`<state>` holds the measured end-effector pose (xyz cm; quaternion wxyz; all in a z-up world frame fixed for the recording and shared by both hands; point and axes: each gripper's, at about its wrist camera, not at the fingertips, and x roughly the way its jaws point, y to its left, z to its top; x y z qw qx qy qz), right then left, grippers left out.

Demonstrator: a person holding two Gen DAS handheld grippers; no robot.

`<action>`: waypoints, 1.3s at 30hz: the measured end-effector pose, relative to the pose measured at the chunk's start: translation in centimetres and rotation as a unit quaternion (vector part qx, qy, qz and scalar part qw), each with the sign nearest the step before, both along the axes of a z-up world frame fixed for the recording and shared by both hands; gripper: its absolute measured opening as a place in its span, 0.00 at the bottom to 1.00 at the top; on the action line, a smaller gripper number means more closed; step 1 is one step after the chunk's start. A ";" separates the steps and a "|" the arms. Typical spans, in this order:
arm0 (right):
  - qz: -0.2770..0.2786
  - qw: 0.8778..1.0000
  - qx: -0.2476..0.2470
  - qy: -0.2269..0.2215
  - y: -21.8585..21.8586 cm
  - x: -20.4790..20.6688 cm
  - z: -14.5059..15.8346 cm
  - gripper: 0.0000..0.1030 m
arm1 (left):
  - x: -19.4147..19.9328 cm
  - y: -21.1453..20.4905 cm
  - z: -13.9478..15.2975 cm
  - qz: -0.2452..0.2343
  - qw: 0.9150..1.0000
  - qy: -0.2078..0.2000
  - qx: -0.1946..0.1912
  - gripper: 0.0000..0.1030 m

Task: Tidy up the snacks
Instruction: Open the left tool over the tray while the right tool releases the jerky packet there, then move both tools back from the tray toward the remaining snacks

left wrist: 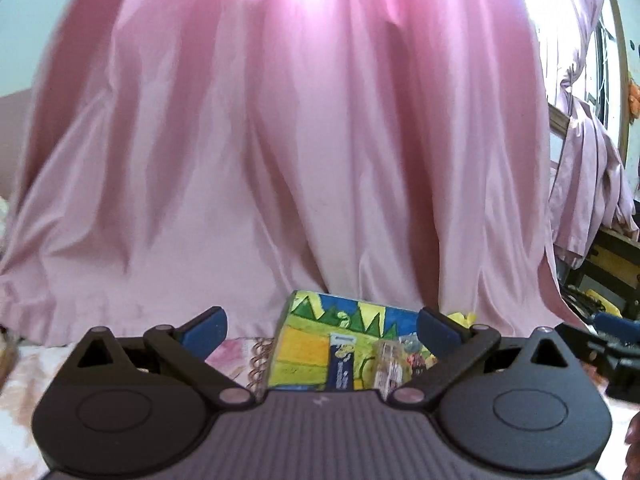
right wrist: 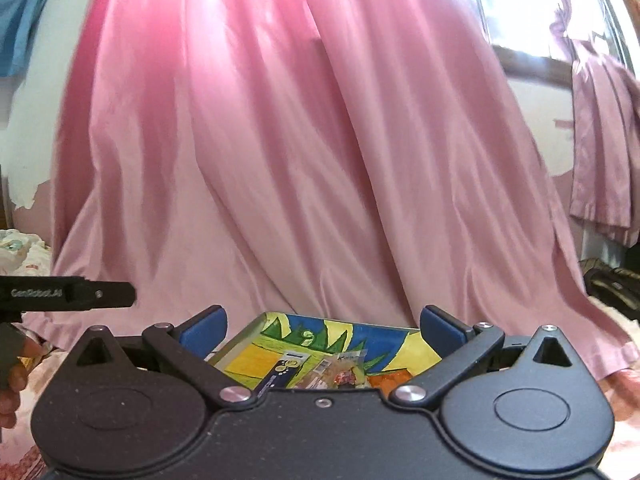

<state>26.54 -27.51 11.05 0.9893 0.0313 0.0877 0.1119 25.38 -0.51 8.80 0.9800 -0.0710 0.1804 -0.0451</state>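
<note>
Below the pink curtain [left wrist: 280,140], both tools, left [left wrist: 322,330] and right [right wrist: 323,330], hang wide open and empty, since the snack packets [right wrist: 320,370] already sit in the painted tray [right wrist: 280,340].

Daylight pours through a pink curtain [left wrist: 280,140], glowing brightest at twelve o'clock and blowing out to white glare by the window [right wrist: 532,8] at one o'clock. Curtain folds carry soft dark shadows. Both views look slightly blurred throughout. Fisheye distortion bends the edges, and black corners frame each picture.
</note>
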 end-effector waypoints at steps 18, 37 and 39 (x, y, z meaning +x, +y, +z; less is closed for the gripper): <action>0.007 0.999 -0.031 0.012 0.6 -13.4 -2.2 0.99 | -11.3 0.8 -3.5 0.020 0.998 0.052 0.040 1.00; 0.016 0.994 -0.051 0.100 1.2 -15.3 -6.9 0.99 | -14.7 0.5 -8.9 0.023 0.990 0.118 0.076 1.00; 0.016 0.991 -0.053 0.118 1.2 -15.0 -7.5 0.99 | -14.8 0.6 -9.2 0.024 0.989 0.124 0.076 1.00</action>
